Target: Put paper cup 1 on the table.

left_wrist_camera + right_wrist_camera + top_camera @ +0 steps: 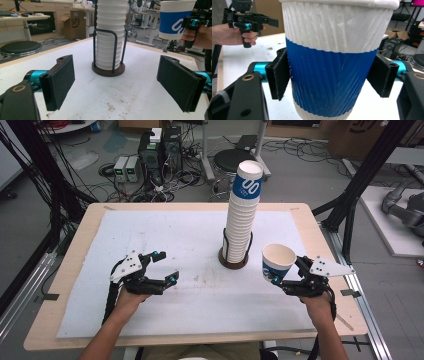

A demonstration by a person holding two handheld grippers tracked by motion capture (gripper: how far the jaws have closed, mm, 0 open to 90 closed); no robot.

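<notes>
A white mat (165, 315) covers the wooden table (75, 250). At its middle, a tall stack of ribbed paper cups (242, 215) stands in a wire holder. Right of the stack, the right gripper (280, 279) clamps a blue-banded cup (277, 263); left of it, the left gripper (166, 267) gapes, holding nothing.

Two claws: one (162, 267) at 8 o'clock on the counter (65, 270), one (287, 270) at 4 o'clock. One loose cup (277, 262). One stack (243, 215) of cups, perhaps twenty, too tightly nested to count. One holder (233, 260) at centre.
</notes>
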